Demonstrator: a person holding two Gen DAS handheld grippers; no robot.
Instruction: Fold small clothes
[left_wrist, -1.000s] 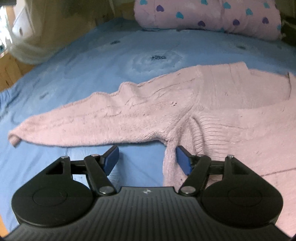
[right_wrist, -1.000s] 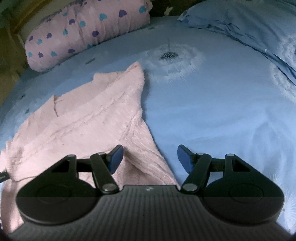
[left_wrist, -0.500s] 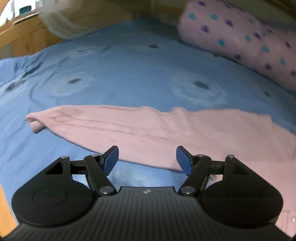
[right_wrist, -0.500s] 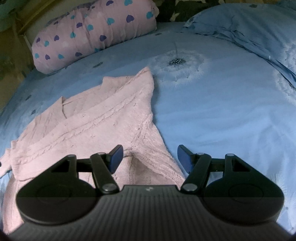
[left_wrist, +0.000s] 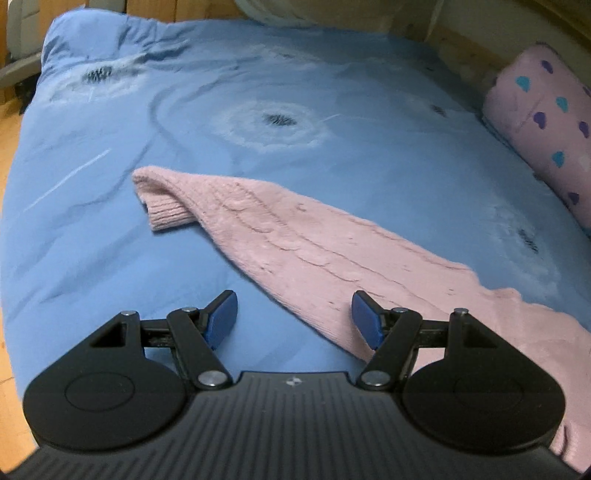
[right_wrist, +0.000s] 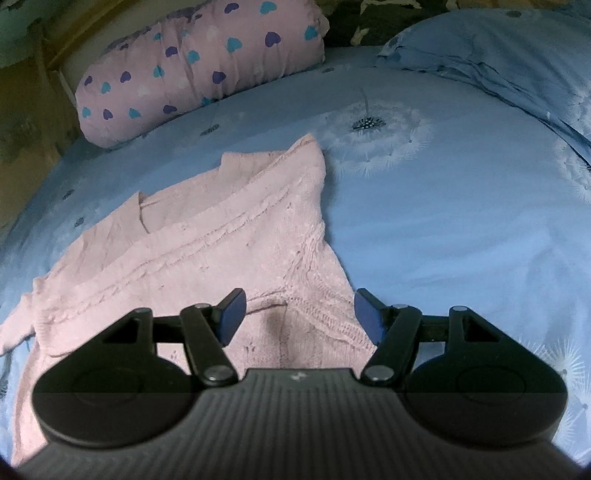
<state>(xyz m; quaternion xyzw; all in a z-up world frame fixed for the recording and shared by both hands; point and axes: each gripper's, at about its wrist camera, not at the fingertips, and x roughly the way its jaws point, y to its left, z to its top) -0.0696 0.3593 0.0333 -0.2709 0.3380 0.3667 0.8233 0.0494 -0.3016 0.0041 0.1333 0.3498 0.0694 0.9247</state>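
**Soft knit, one sleeve left to take**

Swinging out along the sleeve (left_wrist: 295, 240), the left hand-held gripper (left_wrist: 293, 317) now looks toward the cuff (left_wrist: 166, 212) instead of the armpit; the right hand-held gripper (right_wrist: 299, 314) has barely shifted. Both stand open and empty, hovering above the knit. A pink sweater (right_wrist: 207, 236) lies flat on the blue bed (left_wrist: 295, 155), this sleeve stretched out to the far left with its cuff curled under. It looks light, limp and stretchy, likely to sag and drag, not slip. Pinching the ribbed cuff, the firmest part, seems best.
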